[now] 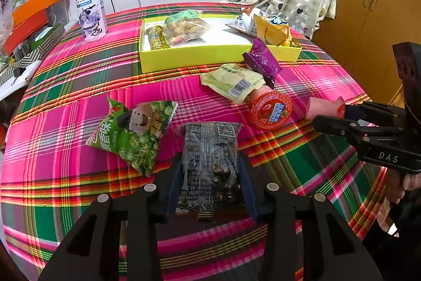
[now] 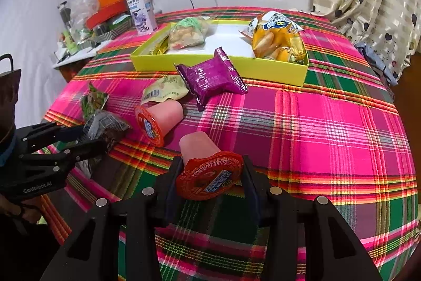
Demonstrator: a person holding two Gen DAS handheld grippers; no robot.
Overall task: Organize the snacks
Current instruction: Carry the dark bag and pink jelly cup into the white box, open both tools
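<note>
Plaid surface (image 2: 329,123): wide bare stretch on its right side, front edge near both tools. Yellow box (image 2: 218,65) at the back, middle floor bare. Bottle (image 1: 89,9) left of it; label not readable. Left tool (image 1: 210,181), marked "GenRobot.AI", grips grey packet (image 1: 210,149). Right tool (image 2: 210,175), marked "DAS", grips pink cup (image 2: 202,157).

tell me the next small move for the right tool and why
Probably lift the pink jelly cup and carry it toward the yellow box. The right tool looks closed on the cup's red lid rim, the cup lies on its side on the plaid cloth, and the box has bare white floor in the middle.
</note>
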